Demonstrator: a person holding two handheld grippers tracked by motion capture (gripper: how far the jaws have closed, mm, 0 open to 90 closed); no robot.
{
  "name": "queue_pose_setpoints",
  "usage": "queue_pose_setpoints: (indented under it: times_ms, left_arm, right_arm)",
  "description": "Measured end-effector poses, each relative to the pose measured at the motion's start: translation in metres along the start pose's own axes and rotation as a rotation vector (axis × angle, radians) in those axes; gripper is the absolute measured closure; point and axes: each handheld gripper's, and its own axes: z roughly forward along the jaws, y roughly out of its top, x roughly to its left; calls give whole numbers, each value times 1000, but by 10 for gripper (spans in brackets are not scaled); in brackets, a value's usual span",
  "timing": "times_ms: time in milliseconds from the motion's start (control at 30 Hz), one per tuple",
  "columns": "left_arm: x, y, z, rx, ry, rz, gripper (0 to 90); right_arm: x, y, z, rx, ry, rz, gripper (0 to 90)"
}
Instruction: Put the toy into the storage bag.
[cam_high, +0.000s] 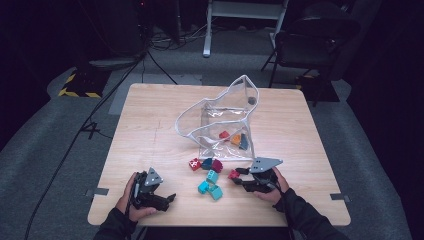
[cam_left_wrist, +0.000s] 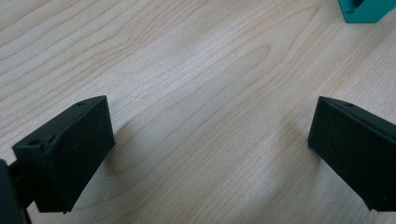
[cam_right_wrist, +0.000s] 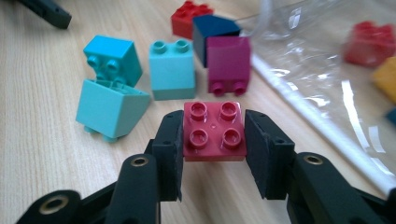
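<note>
Pink-red brick (cam_high: 233, 174) sits near the front edge of the wooden surface (cam_high: 150, 115) in the high view, pinched by the right tongs (cam_high: 237, 175) just in front of a clear plastic bag (cam_high: 225, 120). The bag's mouth stands open toward the far side, and a few bricks already lie inside it. Between the two hands lie loose bricks: three turquoise ones (cam_high: 210, 184), and a red, a dark blue and a magenta one close to the bag's near edge. The left tongs (cam_high: 170, 198) rest low at the front left, well apart from the bricks.

In the left gripper view the left tongs (cam_left_wrist: 205, 140) are released, the jaws standing wide with only bare wood between them; a corner of a teal brick (cam_left_wrist: 366, 10) peeks in at the top right.

In the right gripper view the right tongs (cam_right_wrist: 214, 140) are clenched on the pink-red brick (cam_right_wrist: 215, 131), a four-stud square, pads flat against two opposite side walls, studs facing the camera. The grip looks centred and square, so it should hold. The step in hand appears to be carrying this brick to the bag. To do it well, lift straight up enough to clear the magenta brick (cam_right_wrist: 228, 63) and the bag's white rim (cam_right_wrist: 317, 119), then go over the open mouth before letting go.
</note>
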Motion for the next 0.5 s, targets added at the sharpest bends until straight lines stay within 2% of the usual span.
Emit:
queue_pose_setpoints:
  times_ms: [300, 333, 367, 433, 500]
  left_arm:
    - [0, 0, 0, 0, 0, 0, 6]
    - [0, 0, 0, 0, 0, 1, 6]
    - [0, 0, 0, 0, 0, 1, 6]
    - [0, 0, 0, 0, 0, 1, 6]
    - [0, 0, 0, 0, 0, 1, 6]
  right_arm:
    - [-12, 6, -30, -77, -56, 24, 597]
    - [-15, 7, -38, -93, -77, 26, 597]
    - [-15, 7, -38, -93, -77, 26, 597]
    - [-19, 9, -50, -121, -98, 35, 598]
    - [-20, 10, -53, -130, -105, 37, 598]
